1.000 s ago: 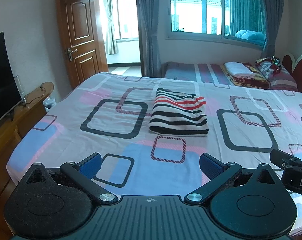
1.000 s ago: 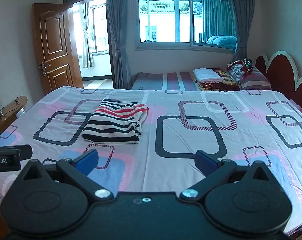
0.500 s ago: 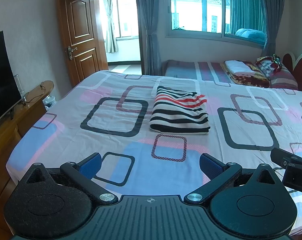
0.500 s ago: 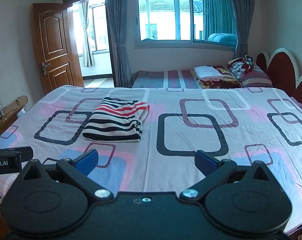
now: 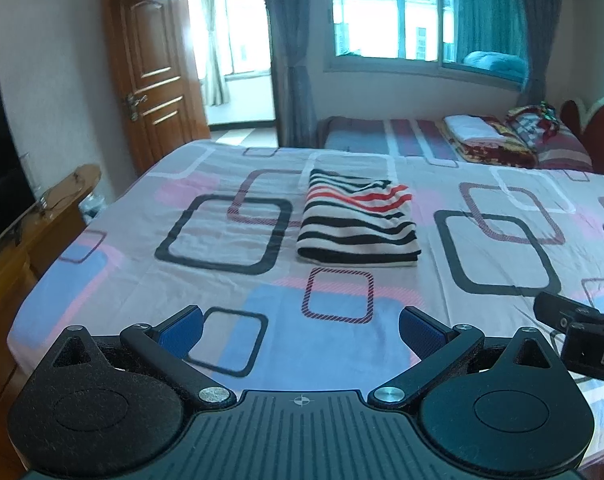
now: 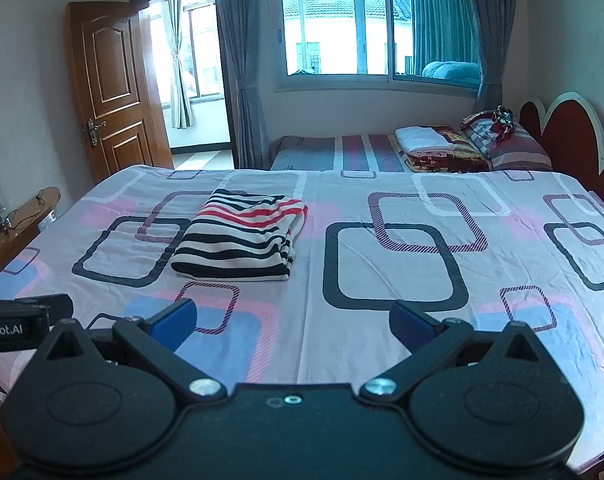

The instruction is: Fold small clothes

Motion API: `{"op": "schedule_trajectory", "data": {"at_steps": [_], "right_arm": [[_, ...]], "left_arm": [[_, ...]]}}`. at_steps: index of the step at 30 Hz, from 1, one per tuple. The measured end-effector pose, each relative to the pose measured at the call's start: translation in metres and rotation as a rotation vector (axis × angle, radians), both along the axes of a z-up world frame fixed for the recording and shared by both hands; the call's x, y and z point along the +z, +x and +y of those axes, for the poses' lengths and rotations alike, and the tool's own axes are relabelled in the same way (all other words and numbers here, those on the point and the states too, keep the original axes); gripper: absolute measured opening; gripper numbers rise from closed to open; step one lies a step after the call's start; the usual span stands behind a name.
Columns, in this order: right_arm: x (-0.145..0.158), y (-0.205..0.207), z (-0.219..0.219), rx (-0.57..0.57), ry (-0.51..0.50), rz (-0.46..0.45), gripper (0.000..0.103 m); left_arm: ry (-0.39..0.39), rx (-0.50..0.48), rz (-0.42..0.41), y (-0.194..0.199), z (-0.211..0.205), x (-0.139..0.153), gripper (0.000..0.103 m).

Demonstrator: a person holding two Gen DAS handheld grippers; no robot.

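A small striped garment (image 5: 357, 220) in black, white and red lies folded into a neat rectangle on the bed; it also appears left of centre as the folded garment (image 6: 238, 236) in the right wrist view. My left gripper (image 5: 300, 326) hovers open over the near part of the bed, well short of the garment, nothing between its blue pads. My right gripper (image 6: 292, 322) is open too, held back from the garment and to its right. Each gripper's body shows at the edge of the other's view.
The bed (image 5: 222, 288) has a sheet with square patterns. A wooden cabinet (image 5: 42, 216) with a TV stands at its left. A second bed (image 6: 361, 148) with folded blankets (image 6: 433, 148) lies beyond, a red headboard (image 6: 561, 132) at right, a door (image 6: 110, 88) at back left.
Both grippers have tilted or drawn back slightly, so the folded garment sits a little lower in view. The garment itself has not moved and both grippers stay open.
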State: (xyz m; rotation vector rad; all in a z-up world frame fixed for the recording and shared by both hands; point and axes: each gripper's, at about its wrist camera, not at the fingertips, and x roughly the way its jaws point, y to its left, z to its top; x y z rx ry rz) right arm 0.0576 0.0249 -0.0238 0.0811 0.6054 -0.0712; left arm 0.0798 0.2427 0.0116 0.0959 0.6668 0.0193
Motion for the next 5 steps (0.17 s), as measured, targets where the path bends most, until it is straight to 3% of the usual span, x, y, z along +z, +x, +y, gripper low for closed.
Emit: {"op": "schedule_trajectory", "data": {"at_steps": [3,5], "right_arm": [[-0.002,0.004,0.001,0.001,-0.002,0.005,0.102],[-0.004,0.006,0.000,0.000,0.002,0.011,0.102]], "left_arm": [[0.021,-0.018,-0.046,0.000,-0.002,-0.002,0.103],[0.031,-0.030,-0.028,0.010,-0.002,-0.007,0.103]]}}
